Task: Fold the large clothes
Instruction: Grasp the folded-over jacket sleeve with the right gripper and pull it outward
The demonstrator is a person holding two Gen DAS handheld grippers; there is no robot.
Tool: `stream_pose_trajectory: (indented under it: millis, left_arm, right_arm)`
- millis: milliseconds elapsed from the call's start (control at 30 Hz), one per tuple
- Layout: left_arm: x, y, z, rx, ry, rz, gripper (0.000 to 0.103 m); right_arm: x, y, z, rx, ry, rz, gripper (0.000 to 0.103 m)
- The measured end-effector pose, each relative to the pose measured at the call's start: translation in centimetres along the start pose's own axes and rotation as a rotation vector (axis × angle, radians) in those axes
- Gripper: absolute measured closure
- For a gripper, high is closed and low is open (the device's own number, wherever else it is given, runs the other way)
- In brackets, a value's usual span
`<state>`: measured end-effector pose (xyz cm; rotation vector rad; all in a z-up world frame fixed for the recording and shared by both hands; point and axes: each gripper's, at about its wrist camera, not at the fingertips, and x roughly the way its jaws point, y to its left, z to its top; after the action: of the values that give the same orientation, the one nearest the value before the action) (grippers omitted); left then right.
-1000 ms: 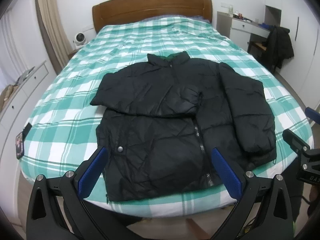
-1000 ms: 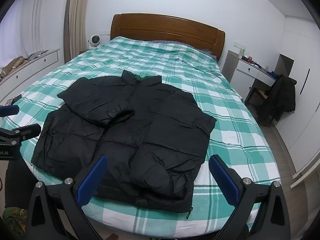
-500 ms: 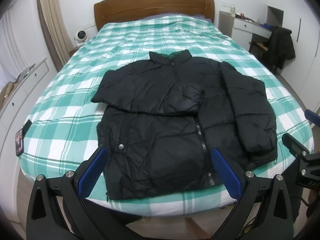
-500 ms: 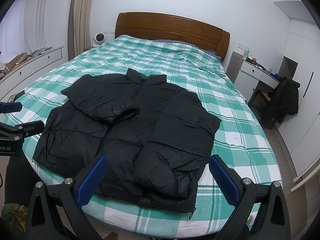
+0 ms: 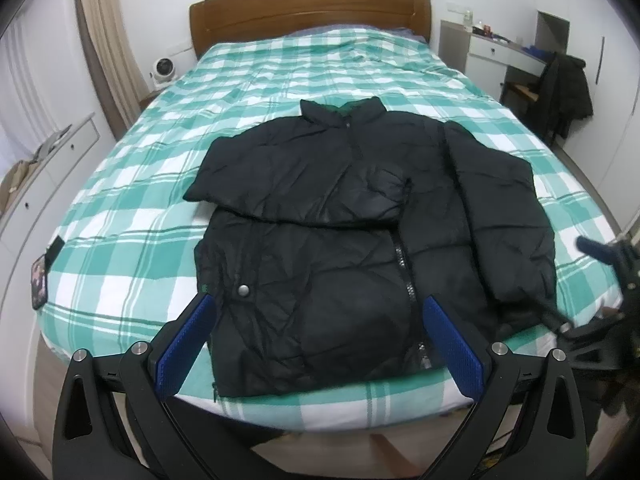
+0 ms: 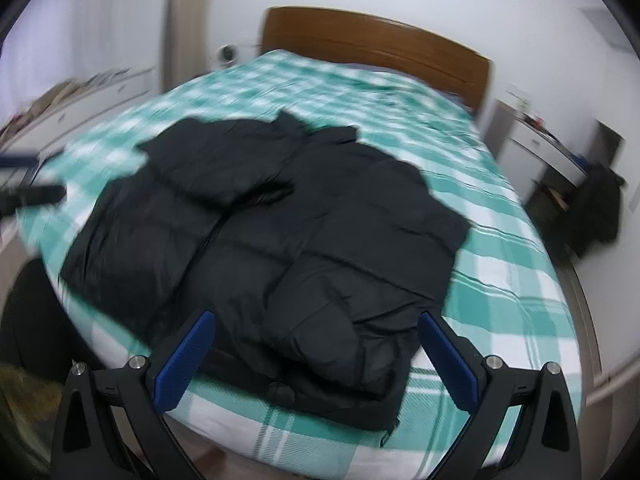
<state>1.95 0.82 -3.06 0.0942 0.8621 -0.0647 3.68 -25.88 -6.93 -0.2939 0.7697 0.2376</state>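
While black jacket [image 5: 360,216] lies on bed [image 5: 132,208], both tongs [image 5: 318,344] [image 6: 316,360] gape, w/ nothing held.

The jacket [image 5: 360,224] lies on the bed [image 5: 132,216] just ahead of the left tool [image 5: 320,344], its hem nearest, collar farthest. One sleeve [image 5: 296,184] lies folded across the chest; the other sleeve [image 5: 504,216] runs down the right side. The right tool [image 5: 600,280] sits off to the right. The headboard [image 5: 308,12] stands beyond; a desk [image 5: 504,52] stands far right.
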Motion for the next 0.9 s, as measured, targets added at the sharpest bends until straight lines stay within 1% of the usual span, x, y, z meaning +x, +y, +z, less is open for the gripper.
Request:
stream_pose_trajectory:
  millis: [67,100,133,200,233,267,300,333,367,400,433,467,500,567,600,633,667,733,767,800,833,900]
  left_arm:
    - [0.2,0.2,-0.1,-0.009,0.009,-0.001,0.0]
    - [0.3,0.2,-0.1,-0.014,0.013,-0.002,0.0]
    - [0.4,0.3,-0.1,-0.019,0.019,-0.005,0.0]
    - [0.5,0.5,-0.3,-0.024,0.025,-0.004,0.0]
    - [0.6,0.6,-0.4,-0.025,0.029,0.003,0.0]
    - [0.6,0.7,-0.4,-0.024,0.03,0.008,0.0]
    - [0.6,0.8,-0.5,-0.024,0.032,0.014,0.0]
    - [0.6,0.9,-0.6,-0.023,0.034,0.022,0.0]
    - [0.7,1.0,-0.6,-0.022,0.036,0.027,0.0]
    - [0.9,1.2,-0.7,-0.022,0.041,0.034,0.0]
    - [1.1,1.2,-0.7,-0.021,0.046,0.035,0.0]
    - [1.4,1.2,-0.7,-0.02,0.053,0.035,0.001]
    - [1.6,1.1,-0.6,-0.019,0.059,0.033,0.001]
    - [2.0,0.8,-0.5,-0.013,0.067,0.029,0.001]
    - [1.9,0.5,-0.4,-0.007,0.063,0.024,0.001]
    - [1.8,0.2,-0.3,-0.002,0.058,0.02,0.001]
    - [1.7,0.0,-0.3,0.002,0.053,0.016,0.001]
    - [1.4,-0.4,-0.2,0.015,0.043,0.004,0.001]
    - [1.4,-0.5,-0.2,0.022,0.042,0.0,0.001]
    - [1.4,-0.6,-0.2,0.028,0.042,-0.001,0.001]
    - [1.5,-0.7,-0.2,0.032,0.043,-0.002,0.001]
    - [1.8,-0.8,0.0,0.041,0.042,-0.008,0.001]
  right_arm:
    - [2.0,1.0,-0.5,-0.122,0.011,0.015,0.0]
    - [3.2,1.5,-0.8,-0.18,0.019,0.009,0.0]
    - [4.1,1.8,-1.1,-0.221,0.022,-0.005,0.0]
    - [7.1,2.2,-1.9,-0.311,0.046,-0.07,0.0]
    - [8.6,1.8,-2.2,-0.314,0.074,-0.084,0.001]
    - [9.1,1.4,-2.3,-0.297,0.084,-0.069,0.008]
    - [9.2,0.4,-2.2,-0.249,0.083,-0.036,0.021]
    - [8.7,-0.5,-1.9,-0.197,0.078,0.004,0.053]
    - [8.1,-1.1,-1.6,-0.161,0.071,0.027,0.081]
    - [6.8,-2.2,-1.0,-0.093,0.047,0.051,0.085]
    - [5.2,-3.6,-0.3,-0.022,0.009,0.076,0.087]
    - [4.2,-4.4,0.2,0.016,-0.022,0.081,0.088]
    - [2.4,-6.1,0.9,0.07,-0.072,0.065,0.088]
    - [-0.5,-9.6,1.9,0.166,-0.152,0.025,0.088]
    - [-2.4,-12.6,2.2,0.243,-0.205,-0.016,0.088]
    - [-3.3,-14.3,2.2,0.282,-0.229,-0.041,0.088]
    - [-4.3,-16.9,2.1,0.334,-0.254,-0.083,0.088]
    - [-5.2,-22.7,1.2,0.437,-0.259,-0.173,0.088]
    - [-5.1,-24.5,0.8,0.473,-0.25,-0.191,0.088]
    - [-4.5,-27.5,-0.4,0.535,-0.217,-0.22,0.088]
    - [-4.1,-29.1,-1.3,0.567,-0.198,-0.237,0.088]
    - [-2.6,-32.9,-4.2,0.674,-0.139,-0.273,0.088]
